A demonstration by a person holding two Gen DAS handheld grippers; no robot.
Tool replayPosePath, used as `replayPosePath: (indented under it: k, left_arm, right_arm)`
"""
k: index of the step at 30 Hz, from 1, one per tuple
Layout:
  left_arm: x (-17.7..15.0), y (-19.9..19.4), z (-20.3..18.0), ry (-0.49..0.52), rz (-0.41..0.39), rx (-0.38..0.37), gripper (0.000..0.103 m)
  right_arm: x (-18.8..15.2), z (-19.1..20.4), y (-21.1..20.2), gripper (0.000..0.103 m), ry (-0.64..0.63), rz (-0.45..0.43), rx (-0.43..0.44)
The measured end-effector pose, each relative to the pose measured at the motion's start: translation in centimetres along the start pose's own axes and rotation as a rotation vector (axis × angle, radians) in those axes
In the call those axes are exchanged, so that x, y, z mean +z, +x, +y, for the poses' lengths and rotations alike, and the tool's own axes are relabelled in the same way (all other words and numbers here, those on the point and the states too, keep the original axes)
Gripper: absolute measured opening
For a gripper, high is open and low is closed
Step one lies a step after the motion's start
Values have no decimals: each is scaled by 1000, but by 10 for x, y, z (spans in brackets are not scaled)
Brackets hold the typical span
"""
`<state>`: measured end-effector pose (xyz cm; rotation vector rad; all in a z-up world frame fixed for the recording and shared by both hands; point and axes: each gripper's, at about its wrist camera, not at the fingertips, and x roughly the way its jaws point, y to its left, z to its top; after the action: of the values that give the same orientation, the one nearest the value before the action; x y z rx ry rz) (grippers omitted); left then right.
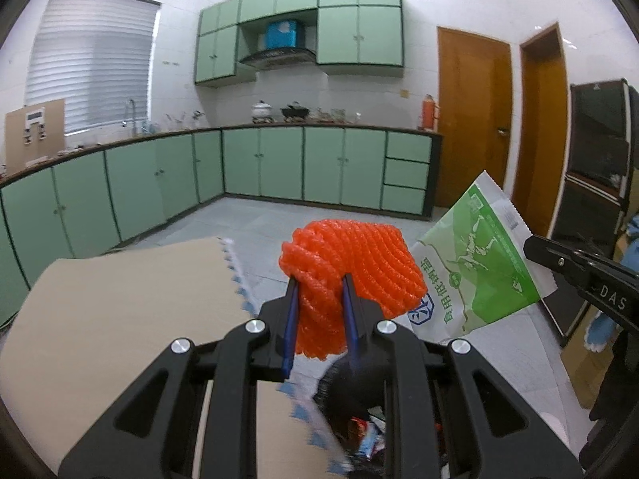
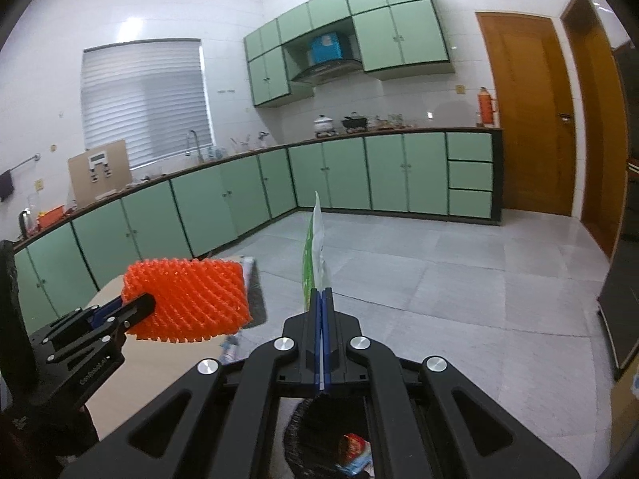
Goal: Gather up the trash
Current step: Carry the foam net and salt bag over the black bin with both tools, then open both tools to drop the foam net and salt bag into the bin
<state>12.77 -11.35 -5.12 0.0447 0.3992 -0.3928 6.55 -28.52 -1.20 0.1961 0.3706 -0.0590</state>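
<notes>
- Trash bin [image 2: 319, 435], black and lined with a dark bag, sits lowest in both wrist views, directly under the two tools; a red wrapper [image 2: 351, 445] and other scraps lie inside it.
- Left hand-held gripper [image 1: 319, 279] has its blue-padded fingers [image 1: 290, 319] closed narrowly on an orange foam net [image 1: 351, 263], squeezing the lower part of the net between them while the rest bulges out above the tips.
- From the right wrist view, that same orange net hangs above the near edge of a tan-topped desk [image 2: 159, 359], clear of its surface.
- Right hand-held gripper [image 2: 321, 293] is fully closed, its blue pads pinching the lower edge of a green-and-white printed packet [image 1: 475, 263], which stands up edge-on from the tips.
- In the left wrist view the packet shows its printed face, just beside the orange net on the right, and the two seem to overlap slightly.
- A mat with a blue zigzag edge [image 1: 235, 267] lies along the desk's right border.
- Pale tiled floor [image 2: 459, 279] stretches beyond.
- Green base cabinets [image 1: 279, 163] run along the far walls under a dark countertop, with matching upper cabinets [image 1: 359, 36], a window blind [image 1: 88, 60] and brown wooden doors [image 1: 471, 119].
</notes>
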Motion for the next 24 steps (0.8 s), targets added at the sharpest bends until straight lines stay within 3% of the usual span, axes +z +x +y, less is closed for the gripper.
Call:
replayPosePath:
  k: [14, 20, 24]
  left_arm:
    - [-67, 86, -62, 65, 229, -73, 20]
    - [-87, 110, -70, 77, 297, -70, 24]
    - [-81, 126, -79, 77, 321, -66, 29]
  right_arm:
    - [-55, -74, 44, 1, 79, 148, -120]
    - [-84, -95, 73, 1, 109, 226, -128]
    - [-94, -101, 85, 1, 118, 266, -129]
